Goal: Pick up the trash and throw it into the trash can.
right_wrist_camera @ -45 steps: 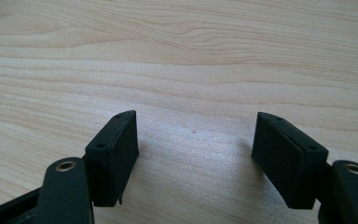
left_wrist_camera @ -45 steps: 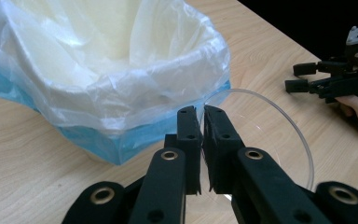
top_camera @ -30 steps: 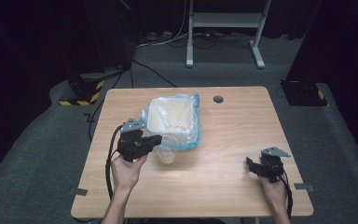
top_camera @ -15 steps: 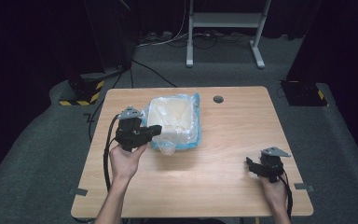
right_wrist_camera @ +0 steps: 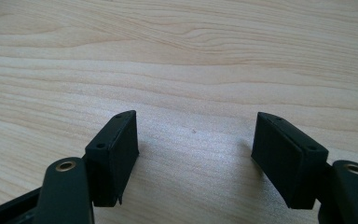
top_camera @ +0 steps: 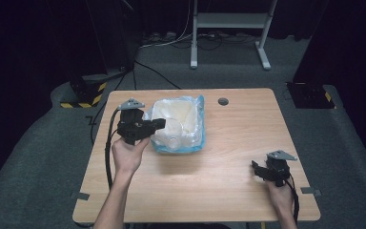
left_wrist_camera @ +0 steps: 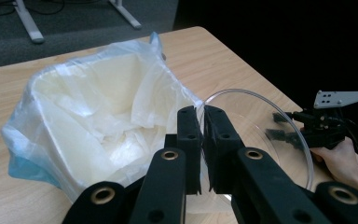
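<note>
A clear plastic cup (left_wrist_camera: 256,116) hangs on its side, and my left gripper (left_wrist_camera: 201,116) is shut on its thin rim. In the high view the cup (top_camera: 172,137) is over the near edge of a white bin (top_camera: 178,112) lined with a translucent bag with blue edges, and the left gripper (top_camera: 161,124) stands at the bin's left side. Crumpled bag film shows inside the bin (left_wrist_camera: 102,98). My right gripper (top_camera: 257,168) rests low at the table's front right, open, with bare wood between its jaws (right_wrist_camera: 193,135).
The wooden table (top_camera: 228,143) has a small round grommet (top_camera: 223,101) near its far edge. A black cable (top_camera: 108,152) trails from the left gripper along the table's left side. A metal stand (top_camera: 228,28) and dark boxes (top_camera: 310,95) sit on the floor beyond.
The left gripper has lifted the cup off the table in front of the bin and carried it up and back to the bin's near edge. The right gripper has not moved.
</note>
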`<state>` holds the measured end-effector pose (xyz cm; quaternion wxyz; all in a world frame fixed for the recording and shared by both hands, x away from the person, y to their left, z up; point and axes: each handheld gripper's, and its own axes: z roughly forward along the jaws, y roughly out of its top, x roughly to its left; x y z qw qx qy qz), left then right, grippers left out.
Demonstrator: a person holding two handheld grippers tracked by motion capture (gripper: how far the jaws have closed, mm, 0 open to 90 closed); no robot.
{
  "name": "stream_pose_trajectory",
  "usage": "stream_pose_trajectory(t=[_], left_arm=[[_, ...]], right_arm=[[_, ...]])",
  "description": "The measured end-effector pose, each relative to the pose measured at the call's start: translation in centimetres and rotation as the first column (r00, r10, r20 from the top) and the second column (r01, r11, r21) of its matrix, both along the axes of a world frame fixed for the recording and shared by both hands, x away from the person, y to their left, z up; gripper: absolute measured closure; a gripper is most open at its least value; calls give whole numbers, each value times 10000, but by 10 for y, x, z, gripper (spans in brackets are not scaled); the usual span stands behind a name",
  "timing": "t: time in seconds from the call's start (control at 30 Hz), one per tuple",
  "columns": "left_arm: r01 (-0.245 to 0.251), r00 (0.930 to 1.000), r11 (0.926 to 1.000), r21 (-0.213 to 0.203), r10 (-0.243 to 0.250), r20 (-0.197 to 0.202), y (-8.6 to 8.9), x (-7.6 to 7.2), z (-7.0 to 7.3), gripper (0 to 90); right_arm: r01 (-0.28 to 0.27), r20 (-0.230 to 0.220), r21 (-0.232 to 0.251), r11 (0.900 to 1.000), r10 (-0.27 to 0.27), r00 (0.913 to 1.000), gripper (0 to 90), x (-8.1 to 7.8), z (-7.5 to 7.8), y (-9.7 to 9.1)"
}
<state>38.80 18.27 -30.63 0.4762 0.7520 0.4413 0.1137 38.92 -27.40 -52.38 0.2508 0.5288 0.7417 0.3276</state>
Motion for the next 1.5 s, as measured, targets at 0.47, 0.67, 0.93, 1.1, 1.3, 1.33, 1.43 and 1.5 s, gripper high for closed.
stream_pose_trajectory(t=[0.47, 0.67, 0.93, 1.1, 1.3, 1.33, 1.43, 1.5], left_arm=[[-339, 9994, 9994, 61, 339, -109, 1, 22, 5, 850], [-475, 9989, 9988, 123, 476, -42, 0, 30, 6, 850], [-580, 9983, 9981, 203, 580, 8, -5, 42, 9, 850], [-635, 9980, 9974, 353, 631, 97, -10, 49, 11, 850], [-752, 9971, 9962, 429, 745, 176, -15, 57, 10, 850], [-770, 9970, 9960, 455, 764, 158, -15, 58, 9, 850], [-872, 9961, 9951, 475, 866, 148, -16, 62, 8, 850], [-961, 9953, 9942, 486, 953, 187, -15, 64, 7, 850]], right_arm=[[-5, 5, -10, 10000, 5, 10000, 307, 0, 0, 0], [-3, 4, -11, 10000, 3, 10000, 307, 0, 0, 0], [-9, 7, -14, 10000, 9, 10000, 308, 0, 0, 0], [-11, 12, -24, 10000, 11, 10000, 308, 0, 0, 0], [-20, 16, -32, 10000, 20, 10000, 309, 0, 0, 0], [-22, 19, -37, 10000, 22, 10000, 310, 0, 0, 0], [-21, 21, -37, 10000, 21, 10000, 310, 0, 0, 0], [-22, 18, -36, 10000, 22, 10000, 309, 0, 0, 0]])
